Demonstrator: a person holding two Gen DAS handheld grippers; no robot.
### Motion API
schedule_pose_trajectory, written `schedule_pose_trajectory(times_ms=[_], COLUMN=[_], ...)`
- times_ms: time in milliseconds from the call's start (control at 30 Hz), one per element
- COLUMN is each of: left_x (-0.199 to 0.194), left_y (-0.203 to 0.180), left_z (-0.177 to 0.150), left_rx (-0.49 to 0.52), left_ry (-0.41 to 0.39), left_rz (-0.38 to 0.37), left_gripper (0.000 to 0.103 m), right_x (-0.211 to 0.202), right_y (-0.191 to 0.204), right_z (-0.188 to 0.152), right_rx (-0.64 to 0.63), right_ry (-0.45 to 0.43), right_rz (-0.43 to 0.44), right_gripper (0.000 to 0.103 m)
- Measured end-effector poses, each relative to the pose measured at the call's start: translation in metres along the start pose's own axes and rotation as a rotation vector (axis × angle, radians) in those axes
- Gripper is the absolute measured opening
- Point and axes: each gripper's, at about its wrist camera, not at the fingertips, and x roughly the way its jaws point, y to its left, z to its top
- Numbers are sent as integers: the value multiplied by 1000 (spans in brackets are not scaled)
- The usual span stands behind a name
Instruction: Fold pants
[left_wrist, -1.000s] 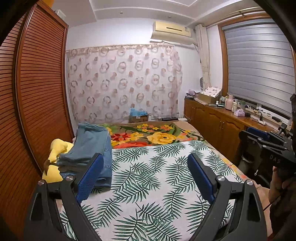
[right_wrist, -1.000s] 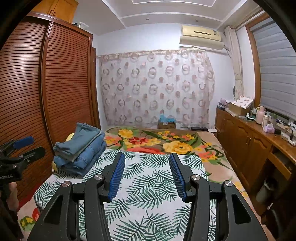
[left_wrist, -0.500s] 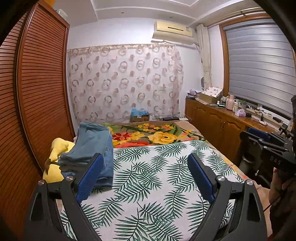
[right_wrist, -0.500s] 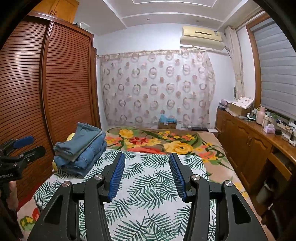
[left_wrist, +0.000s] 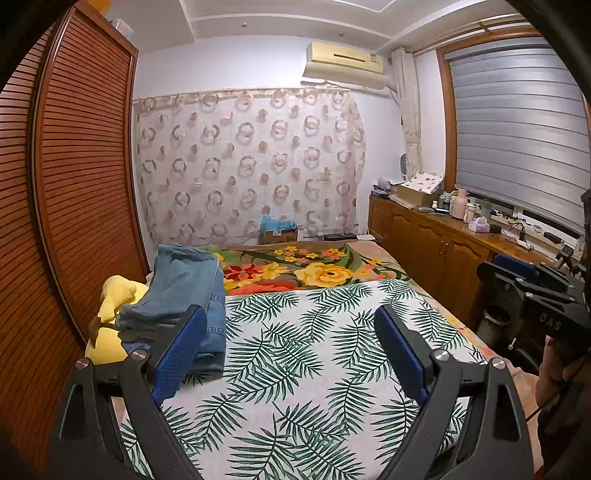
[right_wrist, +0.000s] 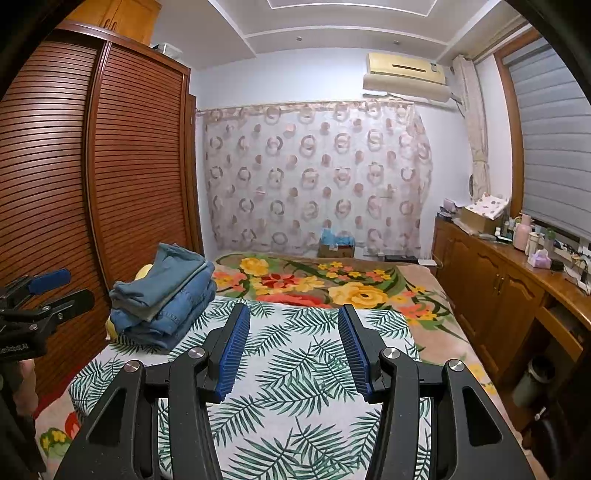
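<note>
A stack of folded blue denim pants (left_wrist: 184, 291) lies at the left side of the bed, partly on a yellow plush toy (left_wrist: 114, 295). It also shows in the right wrist view (right_wrist: 166, 295). My left gripper (left_wrist: 291, 325) is open and empty, held above the palm-leaf sheet (left_wrist: 303, 369), with its left finger just in front of the stack. My right gripper (right_wrist: 293, 328) is open and empty above the same sheet (right_wrist: 295, 387), to the right of the stack. Each gripper appears at the edge of the other's view.
A floral blanket (left_wrist: 295, 269) covers the far half of the bed. A louvred wooden wardrobe (right_wrist: 92, 184) stands along the left. A wooden cabinet (right_wrist: 517, 280) with bottles runs along the right under the window. A bin (left_wrist: 495, 325) stands beside the bed.
Both grippers stay almost still; the left view shifted very slightly. Nothing was taken hold of or let go.
</note>
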Motion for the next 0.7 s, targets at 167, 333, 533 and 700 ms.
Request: schedule_pose_trajectory(times_ms=[167, 333, 533, 700], left_x=[-1, 0, -1, -2], left_y=[1, 0, 1, 0], left_z=[0, 0, 0, 0], left_rx=[-1, 1, 0, 0], left_ry=[1, -1, -1, -1], left_rz=[1, 0, 0, 1], left_gripper=[92, 92, 92, 92], right_x=[0, 0, 1, 1], right_y=[-2, -3, -4, -4], right_z=[-1, -2, -2, -2], right_rx=[-1, 0, 0, -1], right_ry=[0, -1, -2, -3], right_rz=[3, 4, 4, 4], right_gripper=[52, 52, 52, 52])
